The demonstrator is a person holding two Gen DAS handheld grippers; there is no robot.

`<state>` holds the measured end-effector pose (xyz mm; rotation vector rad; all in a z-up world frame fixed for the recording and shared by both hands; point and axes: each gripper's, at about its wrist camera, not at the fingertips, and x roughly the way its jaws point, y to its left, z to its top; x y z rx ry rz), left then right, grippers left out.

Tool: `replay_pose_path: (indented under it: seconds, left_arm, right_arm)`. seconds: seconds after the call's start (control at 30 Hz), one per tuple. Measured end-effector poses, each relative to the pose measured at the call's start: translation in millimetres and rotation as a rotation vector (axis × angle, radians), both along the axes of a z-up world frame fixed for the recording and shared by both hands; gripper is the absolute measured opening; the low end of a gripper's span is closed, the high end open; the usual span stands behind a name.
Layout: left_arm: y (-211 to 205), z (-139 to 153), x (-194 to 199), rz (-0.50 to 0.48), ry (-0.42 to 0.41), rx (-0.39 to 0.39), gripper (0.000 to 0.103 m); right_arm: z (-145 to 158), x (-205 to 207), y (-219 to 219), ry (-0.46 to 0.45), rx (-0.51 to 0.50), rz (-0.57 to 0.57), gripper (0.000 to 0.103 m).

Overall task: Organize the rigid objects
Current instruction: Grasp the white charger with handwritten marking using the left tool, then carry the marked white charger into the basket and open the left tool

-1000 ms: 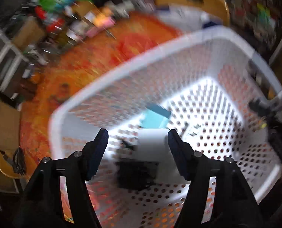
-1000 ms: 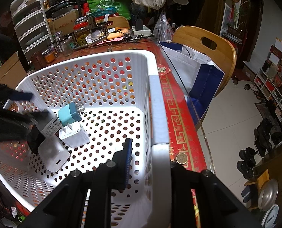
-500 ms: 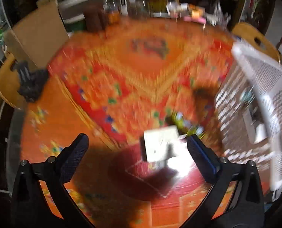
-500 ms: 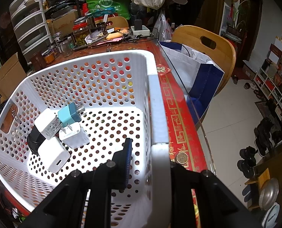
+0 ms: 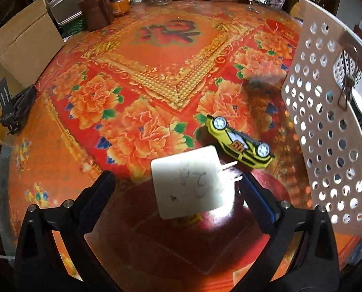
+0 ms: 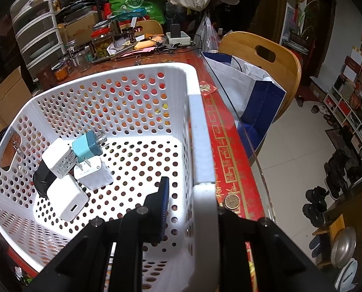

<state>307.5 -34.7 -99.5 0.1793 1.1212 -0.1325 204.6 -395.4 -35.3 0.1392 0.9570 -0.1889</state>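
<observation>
In the left wrist view my left gripper [image 5: 176, 182] is open, its jaws wide on either side of a white charger [image 5: 189, 182] that lies on the red floral tablecloth with its prongs pointing right. A yellow toy car [image 5: 239, 143] lies on its side just beyond the charger. The white perforated basket [image 5: 327, 126] stands to the right. In the right wrist view my right gripper [image 6: 189, 209] is shut on the basket's rim [image 6: 200, 146]. Inside the basket lie white chargers [image 6: 67, 200], a teal charger [image 6: 87, 146] and a black round object [image 6: 43, 178].
Jars [image 5: 119, 3], a brown holder [image 5: 95, 12] and clutter line the table's far edge. A cardboard box [image 5: 22, 46] and a black stand [image 5: 13, 107] sit at the left. A coin [image 6: 232, 200], a wooden chair [image 6: 261, 56] and a white-blue bag [image 6: 249, 90] are right of the basket.
My left gripper left the basket, swung left over the table and now hovers around the white charger with wider jaws. A white charger stays in the basket. My right gripper has not moved.
</observation>
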Motion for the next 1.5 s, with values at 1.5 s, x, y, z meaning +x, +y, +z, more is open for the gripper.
replay_pose_path:
  seconds: [1.5]
  left_arm:
    - [7.3,127.5,-32.1,0.06,-0.349,0.055,0.067]
  right_arm:
    - [1.5,1.2,2.1,0.003,-0.003,0.016,0.019]
